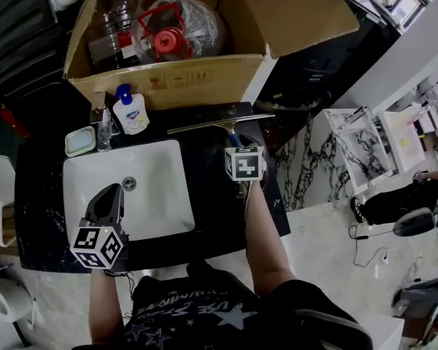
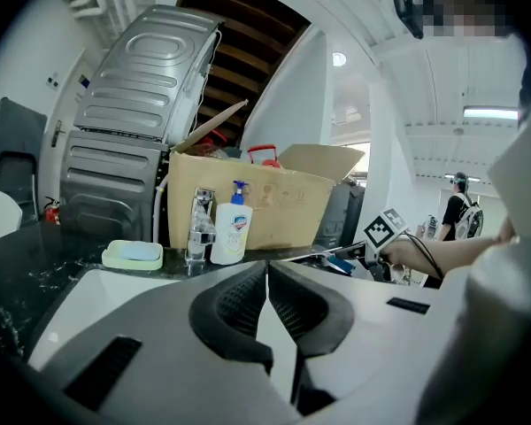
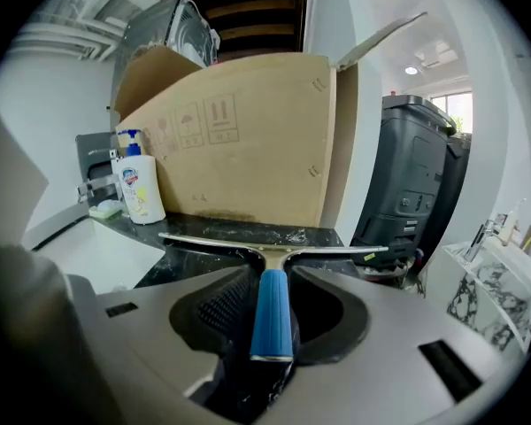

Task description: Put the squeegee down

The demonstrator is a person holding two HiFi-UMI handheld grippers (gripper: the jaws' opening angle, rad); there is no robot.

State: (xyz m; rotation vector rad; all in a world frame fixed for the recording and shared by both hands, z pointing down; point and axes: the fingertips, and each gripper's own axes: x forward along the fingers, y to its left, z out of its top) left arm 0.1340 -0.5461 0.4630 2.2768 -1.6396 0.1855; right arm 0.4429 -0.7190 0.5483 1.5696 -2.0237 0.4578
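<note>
The squeegee (image 1: 217, 125) has a long metal blade and a blue handle (image 3: 270, 312). My right gripper (image 1: 236, 144) is shut on that handle, which runs straight between the jaws in the right gripper view (image 3: 272, 274). The blade (image 3: 274, 244) lies level, low over the back right of the black marble counter (image 1: 226, 210), just in front of the cardboard box. I cannot tell whether it touches the stone. My left gripper (image 1: 111, 194) hangs over the white sink (image 1: 160, 195), shut with nothing in it; its jaws meet in the left gripper view (image 2: 266, 268).
A big open cardboard box (image 1: 168, 79) full of items stands behind the counter. A soap pump bottle (image 1: 131, 111), a tap (image 1: 104, 126) and a green soap dish (image 1: 79, 141) line the sink's back edge. A black bin (image 3: 416, 184) stands right of the counter.
</note>
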